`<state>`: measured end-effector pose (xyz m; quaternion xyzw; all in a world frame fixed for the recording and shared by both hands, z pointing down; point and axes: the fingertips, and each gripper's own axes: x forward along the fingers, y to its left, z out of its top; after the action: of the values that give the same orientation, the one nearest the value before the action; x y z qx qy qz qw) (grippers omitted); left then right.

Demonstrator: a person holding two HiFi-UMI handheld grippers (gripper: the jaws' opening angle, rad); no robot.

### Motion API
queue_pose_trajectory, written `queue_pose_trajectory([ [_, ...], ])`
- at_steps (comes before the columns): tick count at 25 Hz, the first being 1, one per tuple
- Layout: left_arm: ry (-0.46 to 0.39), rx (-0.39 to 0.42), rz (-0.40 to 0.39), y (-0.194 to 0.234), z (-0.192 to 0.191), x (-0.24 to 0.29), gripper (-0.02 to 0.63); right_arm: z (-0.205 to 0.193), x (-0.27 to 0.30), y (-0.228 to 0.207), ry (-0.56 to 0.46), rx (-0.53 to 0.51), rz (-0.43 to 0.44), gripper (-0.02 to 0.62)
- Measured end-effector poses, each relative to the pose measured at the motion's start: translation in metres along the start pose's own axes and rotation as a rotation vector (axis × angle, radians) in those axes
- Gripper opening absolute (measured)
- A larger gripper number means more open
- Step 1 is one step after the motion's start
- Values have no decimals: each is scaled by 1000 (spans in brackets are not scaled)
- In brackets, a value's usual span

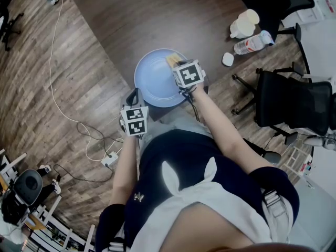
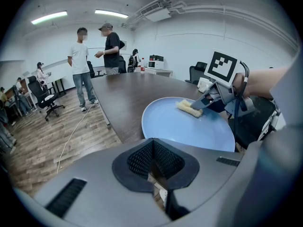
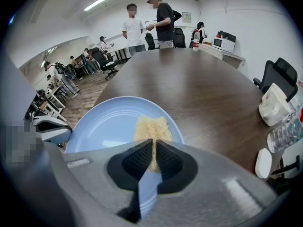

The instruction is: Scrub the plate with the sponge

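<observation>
Right gripper (image 3: pixel 152 145) pinches the sponge (image 3: pixel 151 126) against the plate (image 3: pixel 104 126).

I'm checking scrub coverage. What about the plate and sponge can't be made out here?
Head view: the marker cube on the right gripper covers most of the sponge.
Right gripper view: the gripper body hides the near rim of the plate.
Left gripper view: the sponge's underside lies against the plate.
</observation>
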<state>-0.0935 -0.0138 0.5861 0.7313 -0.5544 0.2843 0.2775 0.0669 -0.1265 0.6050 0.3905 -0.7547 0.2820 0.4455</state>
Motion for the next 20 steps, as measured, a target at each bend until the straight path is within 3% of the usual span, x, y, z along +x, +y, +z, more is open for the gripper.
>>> queue_pose_trajectory([
  [20,1,0,-25,-2,1,0,6,2,-1,3,-1,3,13,23],
])
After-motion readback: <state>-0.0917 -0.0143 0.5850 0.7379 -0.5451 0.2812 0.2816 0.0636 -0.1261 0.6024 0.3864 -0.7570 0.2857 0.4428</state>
